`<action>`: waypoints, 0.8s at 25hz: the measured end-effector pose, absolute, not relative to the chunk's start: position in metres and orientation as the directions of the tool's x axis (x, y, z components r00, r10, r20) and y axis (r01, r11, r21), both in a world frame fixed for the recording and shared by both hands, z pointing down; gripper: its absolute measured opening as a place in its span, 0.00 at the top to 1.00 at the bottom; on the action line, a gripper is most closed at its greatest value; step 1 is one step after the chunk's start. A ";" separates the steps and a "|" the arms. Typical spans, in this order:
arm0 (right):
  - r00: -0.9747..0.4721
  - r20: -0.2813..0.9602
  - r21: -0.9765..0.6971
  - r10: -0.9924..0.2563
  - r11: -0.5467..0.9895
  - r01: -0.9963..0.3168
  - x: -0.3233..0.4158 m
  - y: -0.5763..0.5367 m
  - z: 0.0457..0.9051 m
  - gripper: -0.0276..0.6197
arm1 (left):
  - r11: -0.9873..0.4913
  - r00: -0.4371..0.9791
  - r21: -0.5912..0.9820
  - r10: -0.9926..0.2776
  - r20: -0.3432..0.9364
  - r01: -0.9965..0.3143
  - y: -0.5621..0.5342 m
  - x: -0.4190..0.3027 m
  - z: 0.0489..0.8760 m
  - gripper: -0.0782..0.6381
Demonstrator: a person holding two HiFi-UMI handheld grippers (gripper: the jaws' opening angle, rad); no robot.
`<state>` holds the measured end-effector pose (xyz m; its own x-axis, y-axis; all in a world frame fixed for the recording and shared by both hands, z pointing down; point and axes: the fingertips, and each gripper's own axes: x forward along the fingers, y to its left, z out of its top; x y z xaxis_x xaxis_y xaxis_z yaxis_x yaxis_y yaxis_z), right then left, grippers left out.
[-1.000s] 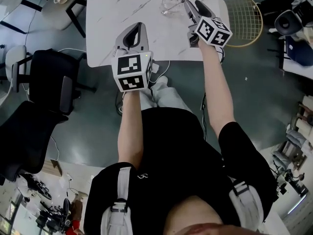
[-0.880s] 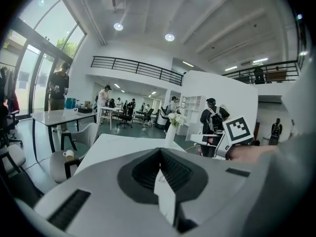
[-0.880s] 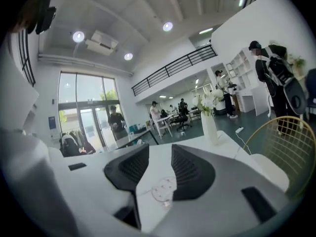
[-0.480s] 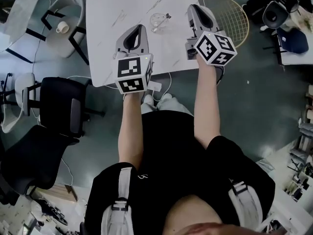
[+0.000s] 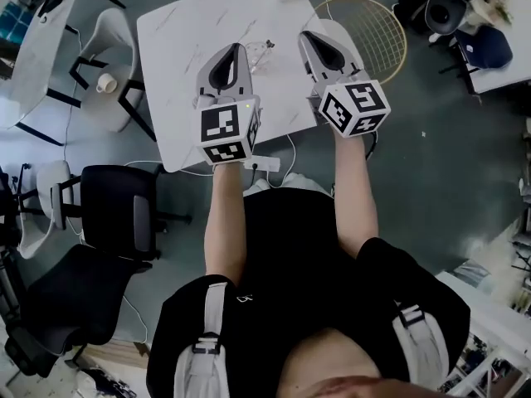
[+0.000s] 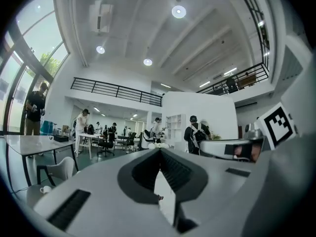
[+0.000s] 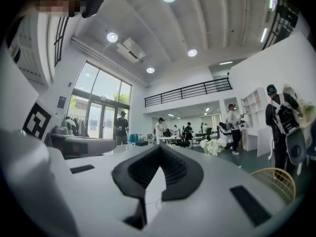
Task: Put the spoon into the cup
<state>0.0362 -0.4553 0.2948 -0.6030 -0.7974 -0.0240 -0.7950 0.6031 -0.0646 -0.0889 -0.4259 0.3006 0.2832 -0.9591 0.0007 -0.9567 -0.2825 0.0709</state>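
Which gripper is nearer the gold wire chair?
Right. The right gripper is over the table edge beside the gold wire chair; the left gripper is farther off, beyond the right one, over the table's middle.

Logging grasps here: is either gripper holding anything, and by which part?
Nothing is held. The left gripper and the right gripper both have their jaws shut tip to tip, empty; the cup stands apart on the table.
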 end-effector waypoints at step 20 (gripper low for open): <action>-0.605 0.007 -0.009 -0.796 0.605 -0.796 0.025 -0.458 0.309 0.95 | -0.301 0.301 0.085 -0.954 -0.013 -0.950 -0.434 -0.095 0.303 0.87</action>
